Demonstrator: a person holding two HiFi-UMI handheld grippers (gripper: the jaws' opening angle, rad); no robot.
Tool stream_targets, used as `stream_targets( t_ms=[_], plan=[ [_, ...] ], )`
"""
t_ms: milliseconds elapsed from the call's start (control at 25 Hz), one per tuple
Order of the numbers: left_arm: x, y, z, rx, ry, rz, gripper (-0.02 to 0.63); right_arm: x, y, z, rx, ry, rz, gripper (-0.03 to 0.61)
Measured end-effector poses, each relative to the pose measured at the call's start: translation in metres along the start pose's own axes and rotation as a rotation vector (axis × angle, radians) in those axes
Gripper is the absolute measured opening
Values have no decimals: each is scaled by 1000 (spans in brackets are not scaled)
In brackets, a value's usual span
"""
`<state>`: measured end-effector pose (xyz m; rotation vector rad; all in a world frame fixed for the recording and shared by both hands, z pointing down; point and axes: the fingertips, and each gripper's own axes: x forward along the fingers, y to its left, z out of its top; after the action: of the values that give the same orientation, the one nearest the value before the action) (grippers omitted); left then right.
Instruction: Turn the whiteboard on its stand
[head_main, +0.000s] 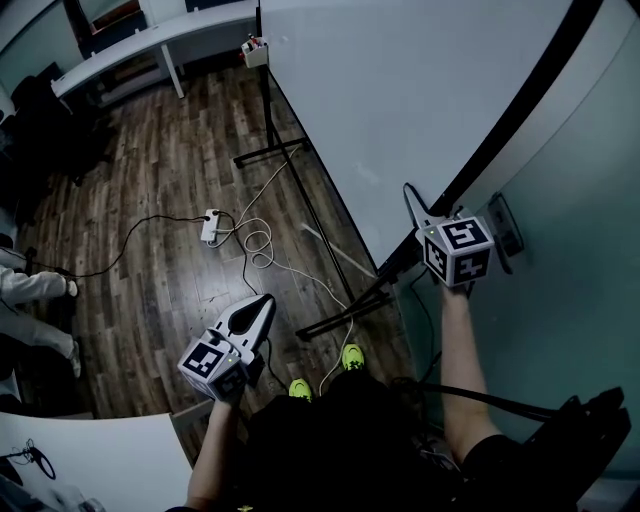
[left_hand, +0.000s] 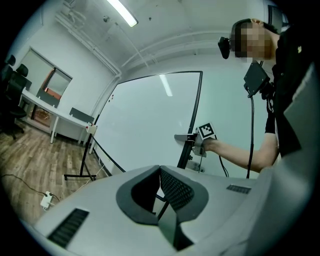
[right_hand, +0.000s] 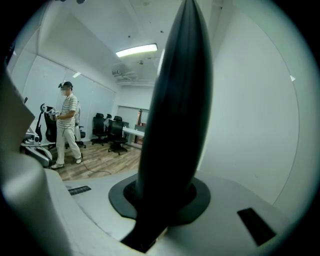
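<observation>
Whiteboard: the whiteboard (head_main: 400, 90) stands upright on its black stand (head_main: 340, 310) on the wooden floor (head_main: 170, 200), with its near vertical edge right in front of the person.
Right grip: the right gripper (head_main: 428, 228) has its jaws pinching the board's black frame (right_hand: 175, 100), which fills the gap between the 2 pads.
Why there: a hold on the outer edge, far from the pivot, probably gives the most leverage for swinging the panel round.
Left gripper: the left gripper (head_main: 262, 305) has its jaws pressed together at the tips with nothing between them; it hangs over the floor, well apart from the board.
Why free: it looks spare here, since 1 grip is enough to steer the edge.
Right arm: the forearm reaches straight forward to the frame, with the gripper tipped a little downward.
Left arm: it is held low at the person's left side, with the gripper about level and aimed towards the board.
</observation>
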<state>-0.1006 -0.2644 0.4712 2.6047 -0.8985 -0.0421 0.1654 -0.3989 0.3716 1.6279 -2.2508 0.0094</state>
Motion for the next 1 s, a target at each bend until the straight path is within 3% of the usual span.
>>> stream_targets(
  t_ms=[1000],
  plan=[
    [-22,17,-2,2,-56,134,12,77,-7,8,-61,-18,22,86]
  ],
)
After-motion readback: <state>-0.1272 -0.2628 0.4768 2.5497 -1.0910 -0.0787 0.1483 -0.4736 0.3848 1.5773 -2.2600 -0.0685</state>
